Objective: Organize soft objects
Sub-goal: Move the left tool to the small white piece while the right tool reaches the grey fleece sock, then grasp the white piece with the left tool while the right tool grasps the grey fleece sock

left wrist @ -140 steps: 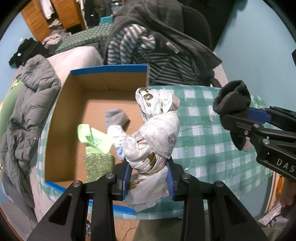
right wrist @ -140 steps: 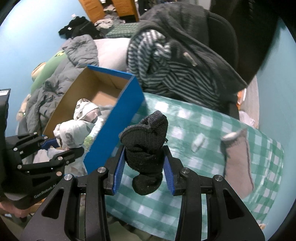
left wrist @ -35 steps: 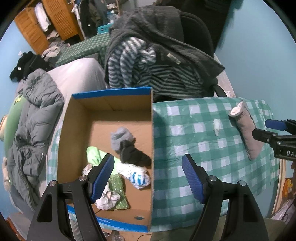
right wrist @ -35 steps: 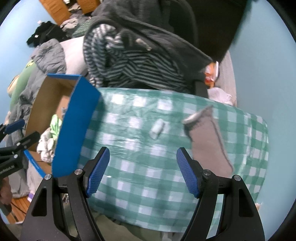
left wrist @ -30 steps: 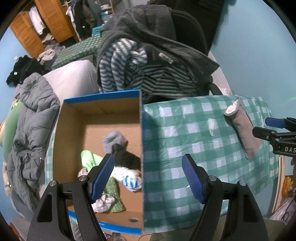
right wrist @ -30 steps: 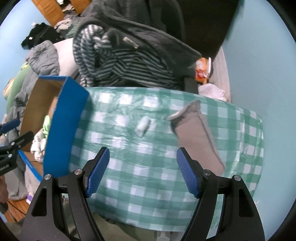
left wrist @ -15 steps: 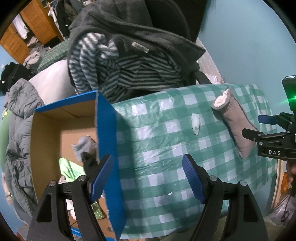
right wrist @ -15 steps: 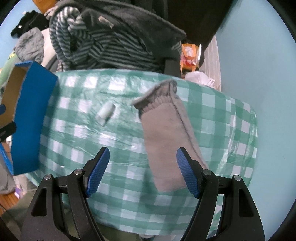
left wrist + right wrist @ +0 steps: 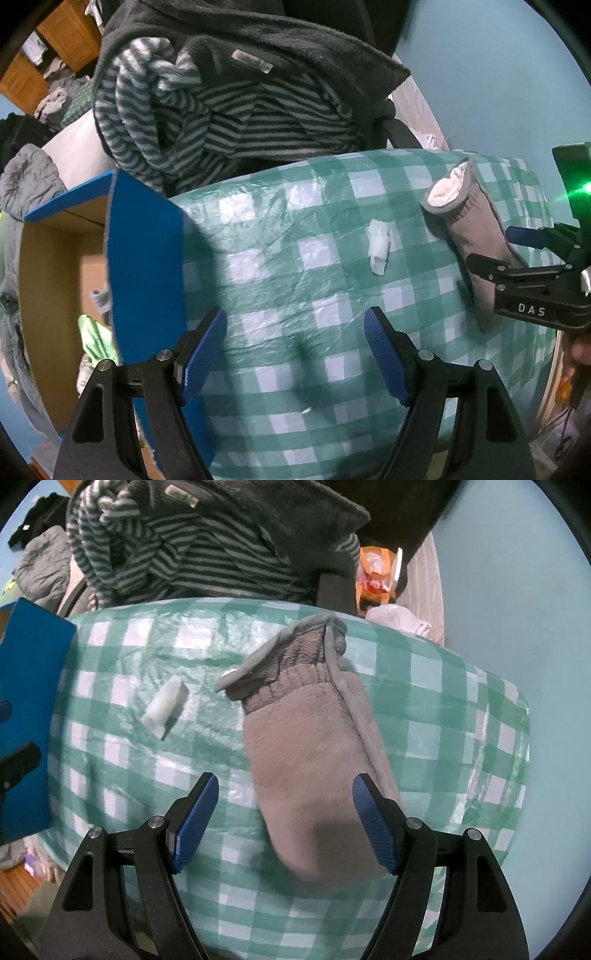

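right wrist view: the grey sock (image 9: 314, 746) lies flat on the checked worktop (image 9: 461, 709), its long axis running away from the right tool (image 9: 284, 812), whose empty blue pads spread astride its toe end, nearer than the left tool (image 9: 295, 354), also released.

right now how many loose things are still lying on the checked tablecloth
2: a grey sock lying between the open right gripper's fingers, and a small white piece beside it, toward the blue box. The grippers may hide more.
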A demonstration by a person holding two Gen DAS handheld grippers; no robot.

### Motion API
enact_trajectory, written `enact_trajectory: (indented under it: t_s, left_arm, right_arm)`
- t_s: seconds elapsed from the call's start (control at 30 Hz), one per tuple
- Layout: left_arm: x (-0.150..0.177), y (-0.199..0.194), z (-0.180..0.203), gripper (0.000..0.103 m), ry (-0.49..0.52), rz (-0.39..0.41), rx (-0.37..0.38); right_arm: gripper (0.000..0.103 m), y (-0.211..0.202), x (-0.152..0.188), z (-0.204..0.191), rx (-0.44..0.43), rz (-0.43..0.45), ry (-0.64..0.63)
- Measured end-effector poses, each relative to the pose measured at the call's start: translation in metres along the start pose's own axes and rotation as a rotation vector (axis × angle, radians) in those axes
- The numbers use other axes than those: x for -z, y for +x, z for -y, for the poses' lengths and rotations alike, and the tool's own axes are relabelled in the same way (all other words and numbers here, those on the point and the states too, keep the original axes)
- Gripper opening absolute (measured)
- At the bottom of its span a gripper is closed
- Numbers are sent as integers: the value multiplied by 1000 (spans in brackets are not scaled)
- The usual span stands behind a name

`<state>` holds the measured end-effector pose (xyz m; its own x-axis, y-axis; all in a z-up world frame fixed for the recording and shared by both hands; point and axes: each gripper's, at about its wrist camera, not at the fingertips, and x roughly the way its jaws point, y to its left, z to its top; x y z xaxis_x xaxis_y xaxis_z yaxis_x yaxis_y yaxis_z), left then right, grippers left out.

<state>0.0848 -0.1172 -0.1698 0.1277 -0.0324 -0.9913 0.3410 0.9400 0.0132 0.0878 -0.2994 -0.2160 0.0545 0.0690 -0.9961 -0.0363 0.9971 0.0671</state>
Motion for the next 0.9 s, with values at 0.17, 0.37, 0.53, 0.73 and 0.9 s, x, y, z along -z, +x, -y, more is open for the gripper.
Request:
enact_trajectory:
  t_s: [0.17,0.37,0.53,0.73,0.9]
  left_arm:
    - [-8,17,7,78,-15,-27,22]
    - [-16,33,18,78,-19,-48,40]
    - [-24,46,27,78,-27,-63,57]
    - [-33,61,41,78,-26,-77,58]
    - [-39,71,49,78,-28,-87,49]
  right_arm:
    - [74,11,-5,0,34,-5,-13]
    - [74,22,-7,1,61,-14,-39]
    - [74,27,-5,2,64,-13,-66]
    - [75,33,-3,9,64,-18,-90]
    - [65,35,0,15,50,-7,-81]
